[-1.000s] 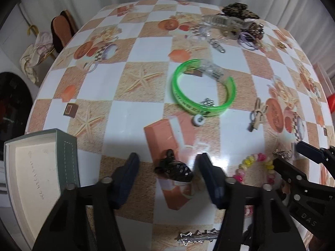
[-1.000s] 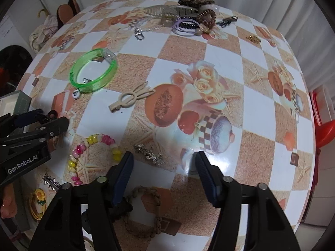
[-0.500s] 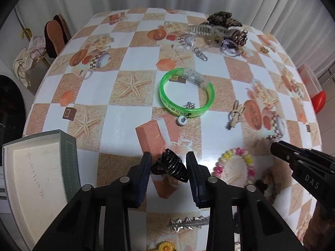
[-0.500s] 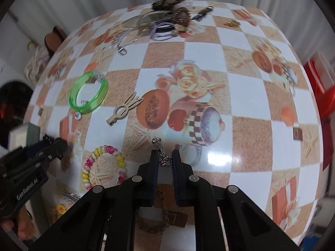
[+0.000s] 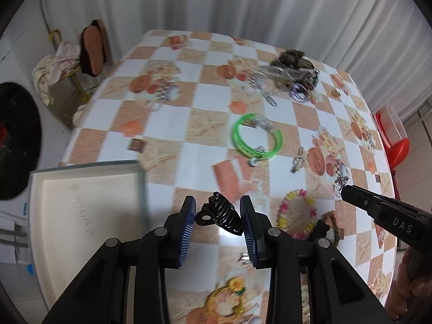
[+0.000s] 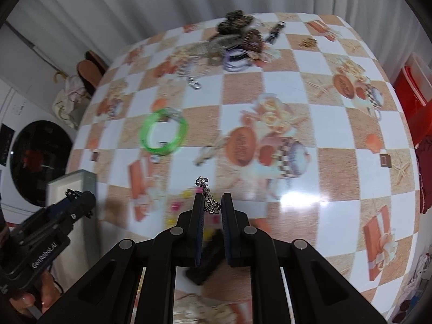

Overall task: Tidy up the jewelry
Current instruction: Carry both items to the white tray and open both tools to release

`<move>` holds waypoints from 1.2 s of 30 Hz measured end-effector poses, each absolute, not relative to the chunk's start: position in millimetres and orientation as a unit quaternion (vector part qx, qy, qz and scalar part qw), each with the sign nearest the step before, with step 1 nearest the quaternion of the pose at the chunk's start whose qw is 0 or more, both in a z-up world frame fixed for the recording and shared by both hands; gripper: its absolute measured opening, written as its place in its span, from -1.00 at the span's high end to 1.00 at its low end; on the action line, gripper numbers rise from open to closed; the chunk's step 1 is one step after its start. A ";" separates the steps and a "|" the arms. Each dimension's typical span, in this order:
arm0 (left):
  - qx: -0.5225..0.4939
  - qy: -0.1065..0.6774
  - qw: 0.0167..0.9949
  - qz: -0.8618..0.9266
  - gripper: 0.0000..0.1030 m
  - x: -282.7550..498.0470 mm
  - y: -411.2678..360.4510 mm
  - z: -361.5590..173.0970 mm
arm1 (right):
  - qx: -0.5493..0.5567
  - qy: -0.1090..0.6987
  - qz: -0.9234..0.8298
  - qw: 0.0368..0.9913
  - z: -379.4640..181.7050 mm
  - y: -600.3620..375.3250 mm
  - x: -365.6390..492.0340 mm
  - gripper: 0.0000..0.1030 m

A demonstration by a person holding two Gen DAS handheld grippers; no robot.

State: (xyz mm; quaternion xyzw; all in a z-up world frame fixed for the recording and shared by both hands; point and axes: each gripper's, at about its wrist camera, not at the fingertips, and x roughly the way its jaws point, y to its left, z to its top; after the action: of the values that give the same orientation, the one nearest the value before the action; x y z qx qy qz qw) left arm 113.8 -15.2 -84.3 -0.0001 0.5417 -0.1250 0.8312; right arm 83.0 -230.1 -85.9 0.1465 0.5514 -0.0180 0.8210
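My left gripper (image 5: pixel 218 217) is shut on a black hair claw clip (image 5: pixel 221 214), held up above the checked tablecloth (image 5: pixel 167 118). Left of it lies an open grey box with a cream lining (image 5: pixel 83 208). My right gripper (image 6: pixel 211 206) is shut on a small silver leaf-shaped chain piece (image 6: pixel 209 201), also lifted off the table. In the left wrist view the right gripper (image 5: pixel 348 193) shows at the right with the silver piece (image 5: pixel 340 181) dangling from its tip. In the right wrist view the left gripper (image 6: pixel 78 198) shows at the lower left, over the box (image 6: pixel 78 186).
A green bangle (image 5: pixel 256 140), a pink and yellow bead bracelet (image 5: pixel 297 214), a wooden clip (image 5: pixel 298 159), a braided brown bracelet (image 5: pixel 333 224) and a yellow piece (image 5: pixel 226 297) lie on the table. A heap of hair ties and clips (image 5: pixel 291 73) sits at the far edge. A red stool (image 5: pixel 395 145) stands at the right.
Both grippers closed, the left on the black claw clip and the right on the silver chain piece, then rose off the table with them. The left one moved toward the box.
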 end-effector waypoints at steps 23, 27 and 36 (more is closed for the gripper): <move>-0.032 0.560 0.826 0.050 0.23 87.0 163.8 -120.2 | 0.072 0.566 0.179 0.802 -85.7 0.7 131.7 0.74; -0.033 0.564 0.823 0.062 0.23 91.9 174.8 -132.5 | 0.065 0.574 0.184 0.795 -100.4 23.3 140.1 0.74; -0.019 0.570 0.819 0.069 0.23 97.5 175.7 -152.6 | 0.049 0.597 0.169 0.783 -137.3 44.3 153.2 0.74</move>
State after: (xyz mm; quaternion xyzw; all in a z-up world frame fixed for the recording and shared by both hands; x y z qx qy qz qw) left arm 97.5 175.7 -152.6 -0.0190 0.5700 0.0686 0.8186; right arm 153.2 44.3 -137.3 0.0487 0.5969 0.1687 0.7829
